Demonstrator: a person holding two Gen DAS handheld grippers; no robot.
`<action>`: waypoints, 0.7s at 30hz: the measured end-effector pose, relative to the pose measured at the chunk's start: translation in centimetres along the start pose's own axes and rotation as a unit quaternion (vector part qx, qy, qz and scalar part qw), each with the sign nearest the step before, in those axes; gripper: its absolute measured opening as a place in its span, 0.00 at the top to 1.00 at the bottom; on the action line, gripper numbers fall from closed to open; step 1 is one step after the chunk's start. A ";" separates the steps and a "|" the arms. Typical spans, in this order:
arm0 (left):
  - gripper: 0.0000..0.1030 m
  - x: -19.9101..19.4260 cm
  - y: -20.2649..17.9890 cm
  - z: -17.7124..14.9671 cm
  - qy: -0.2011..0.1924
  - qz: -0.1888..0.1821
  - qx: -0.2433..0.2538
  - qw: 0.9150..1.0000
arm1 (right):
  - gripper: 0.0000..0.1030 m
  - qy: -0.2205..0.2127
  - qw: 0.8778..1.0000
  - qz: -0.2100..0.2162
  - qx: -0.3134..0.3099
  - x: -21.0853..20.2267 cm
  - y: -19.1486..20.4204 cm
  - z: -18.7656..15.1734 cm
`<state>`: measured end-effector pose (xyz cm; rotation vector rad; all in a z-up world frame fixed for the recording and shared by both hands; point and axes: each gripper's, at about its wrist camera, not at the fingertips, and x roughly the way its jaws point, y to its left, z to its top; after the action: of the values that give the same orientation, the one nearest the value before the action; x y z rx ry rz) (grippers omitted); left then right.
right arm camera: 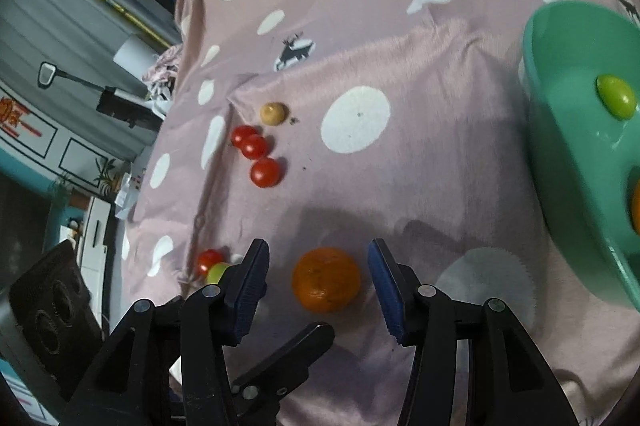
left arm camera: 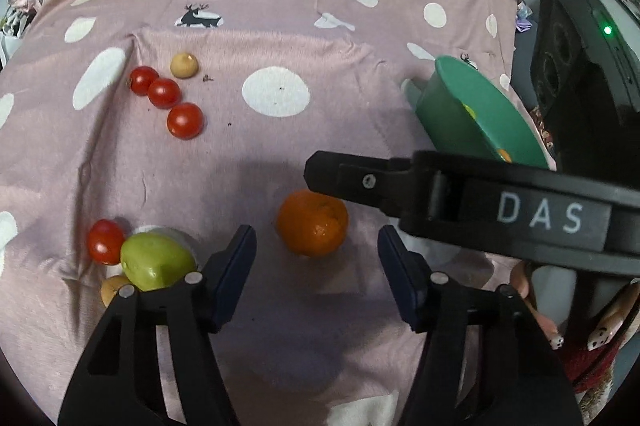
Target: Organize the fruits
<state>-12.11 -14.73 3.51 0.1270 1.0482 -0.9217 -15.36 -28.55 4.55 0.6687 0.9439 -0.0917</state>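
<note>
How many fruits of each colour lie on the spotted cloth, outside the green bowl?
Red cherry tomatoes: 4
Orange: 1
Green fruit: 1
Tan fruits: 2
Total: 8

The right gripper (right arm camera: 318, 280) is spread wide, its blue pads either side of an orange (right arm camera: 326, 279) without touching it. The orange lies on a pink dotted cloth (right arm camera: 420, 154). Far left lie 3 red tomatoes (right arm camera: 256, 156) in a row, with a tan fruit (right arm camera: 273, 113) just beyond them. Near left, a tomato (right arm camera: 209, 260) touches a green fruit (right arm camera: 218, 272). At right, a tilted green bowl (right arm camera: 568, 162) holds a small green fruit (right arm camera: 616, 101).
</note>
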 end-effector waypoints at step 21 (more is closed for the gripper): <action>0.61 2.4 0.3 -0.2 0.030 -0.018 -0.028 0.999 | 0.55 0.039 0.999 0.010 -0.005 2.3 -0.6 -0.3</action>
<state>-11.62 -15.87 1.40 0.0907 1.1345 -0.9258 -14.41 -28.38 2.34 0.6774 1.0115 -0.0434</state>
